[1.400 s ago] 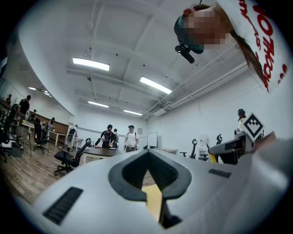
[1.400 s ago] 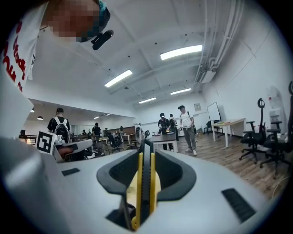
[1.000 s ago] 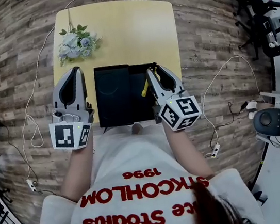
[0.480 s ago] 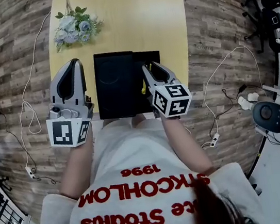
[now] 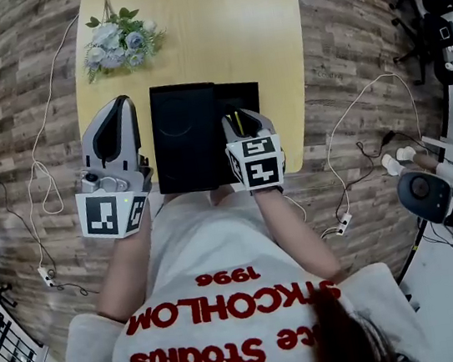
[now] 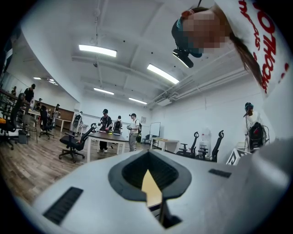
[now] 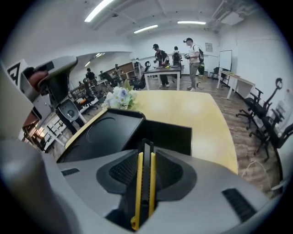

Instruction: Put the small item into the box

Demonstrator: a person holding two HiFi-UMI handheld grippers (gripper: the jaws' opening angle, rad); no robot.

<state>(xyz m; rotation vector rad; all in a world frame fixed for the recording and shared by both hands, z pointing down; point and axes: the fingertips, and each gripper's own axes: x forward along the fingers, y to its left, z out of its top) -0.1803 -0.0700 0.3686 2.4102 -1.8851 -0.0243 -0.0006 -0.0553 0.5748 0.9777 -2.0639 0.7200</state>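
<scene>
A black box [image 5: 239, 96] stands open on the yellow table [image 5: 212, 26], with its black lid [image 5: 186, 135] lying flat against its left side. My right gripper [image 5: 242, 118] hovers over the near end of the box, shut on a yellow and black utility knife [image 7: 144, 183] that stands lengthwise between its pads. The knife's tip points toward the box [image 7: 171, 135]. My left gripper [image 5: 119, 103] hangs left of the lid with its jaws together and nothing between them; its own view [image 6: 147, 157] looks out into the room.
A bunch of pale flowers [image 5: 115, 45] lies at the table's far left. White cables [image 5: 347, 141] trail over the wooden floor on both sides. Office chairs [image 5: 438, 18] stand at the right. People stand at a table [image 7: 176, 57] farther back.
My right gripper has shifted left and turned so its marker cube faces up, carrying the knife over the box's near end. The left gripper has held still.
</scene>
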